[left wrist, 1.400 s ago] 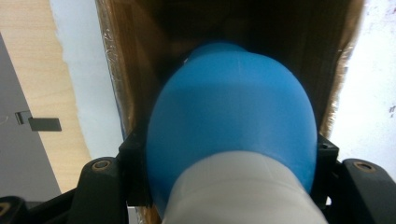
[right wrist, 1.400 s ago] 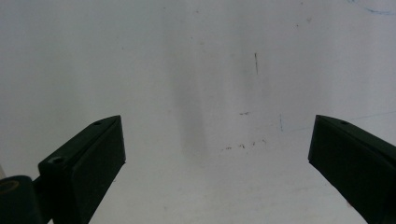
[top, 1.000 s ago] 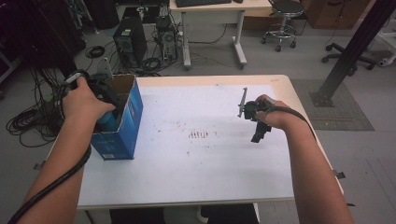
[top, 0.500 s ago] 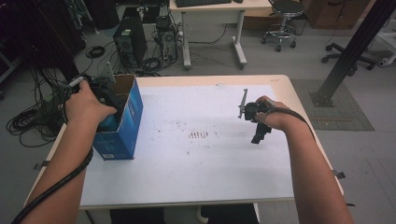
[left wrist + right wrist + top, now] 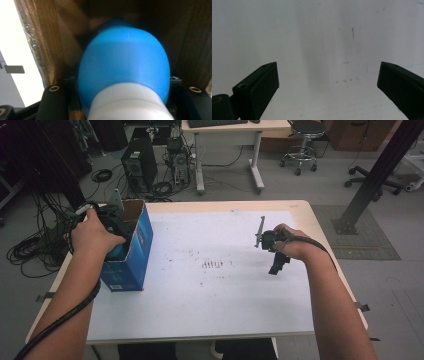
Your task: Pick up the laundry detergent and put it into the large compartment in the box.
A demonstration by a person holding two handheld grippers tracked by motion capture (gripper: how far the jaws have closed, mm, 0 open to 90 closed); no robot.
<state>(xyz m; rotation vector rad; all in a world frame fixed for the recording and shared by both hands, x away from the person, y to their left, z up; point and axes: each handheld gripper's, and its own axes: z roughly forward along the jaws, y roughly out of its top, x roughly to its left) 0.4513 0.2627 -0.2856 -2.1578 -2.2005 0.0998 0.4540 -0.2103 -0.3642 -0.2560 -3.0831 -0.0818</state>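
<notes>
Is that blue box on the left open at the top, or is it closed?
Open. The blue box stands upright with its brown inside showing, and the left hand-held gripper reaches down into it, shut on a blue and white object.

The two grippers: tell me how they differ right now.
The left gripper is inside the blue box, the right gripper over the bare white table. The left is shut on a blue and white object; the right's jaws stand wide apart with nothing between them. Both are hand-held.
</notes>
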